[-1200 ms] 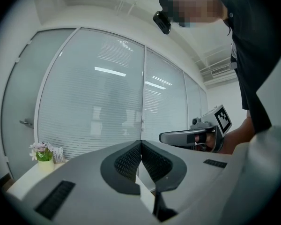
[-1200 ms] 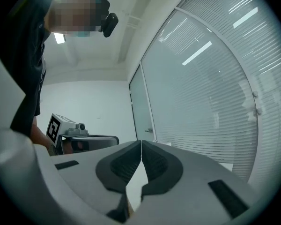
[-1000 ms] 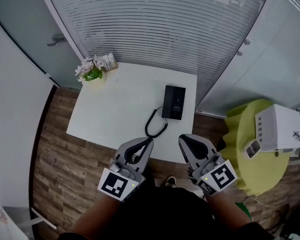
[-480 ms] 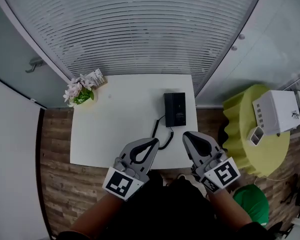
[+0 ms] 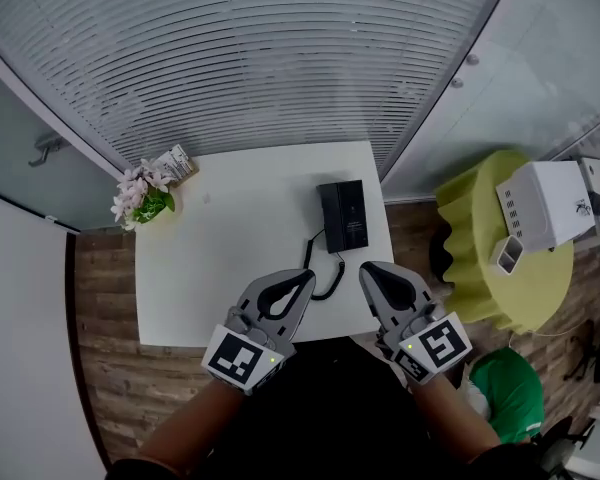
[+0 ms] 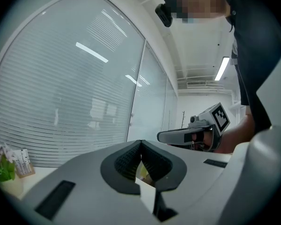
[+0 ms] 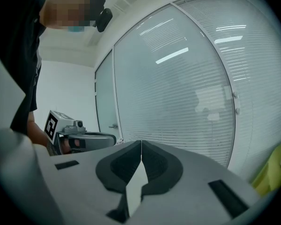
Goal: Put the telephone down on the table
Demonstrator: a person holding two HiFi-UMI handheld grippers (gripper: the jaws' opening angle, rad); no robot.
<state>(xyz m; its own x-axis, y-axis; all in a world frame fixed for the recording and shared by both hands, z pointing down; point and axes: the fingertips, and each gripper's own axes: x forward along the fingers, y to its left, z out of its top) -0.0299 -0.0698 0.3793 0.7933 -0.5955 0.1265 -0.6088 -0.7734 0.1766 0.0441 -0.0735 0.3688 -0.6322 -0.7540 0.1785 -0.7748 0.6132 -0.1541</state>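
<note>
**A:** Where is the telephone (image 5: 343, 215) right now?

**B:** It lies flat on the white worktop (image 5: 235, 233), on the far right part, just beside the right edge. Its coiled cord (image 5: 325, 268) loops back toward the near edge, toward me. From up here I cannot tell whether the handset sits in its cradle.

**A:** And your tools?

**B:** Both are pressed together with nothing between them. My left tool (image 5: 306, 276) and my right tool (image 5: 366, 269) hover side by side over the near edge, pointing roughly level, and neither touches the telephone. In the head view the cord's loop shows between the two tips.

**A:** So what could go wrong?

**B:** As I judge it, the telephone is already down, so any reach is more risk than help. If I go in with the jaws closed, I would shove the body instead of gripping it. It sits close enough to the edge to slide off. The cord is my other worry, because a tip catching that loop would drag the whole set toward me. The flower pot (image 5: 140, 196) in the far left corner is well apart from all this.
</note>
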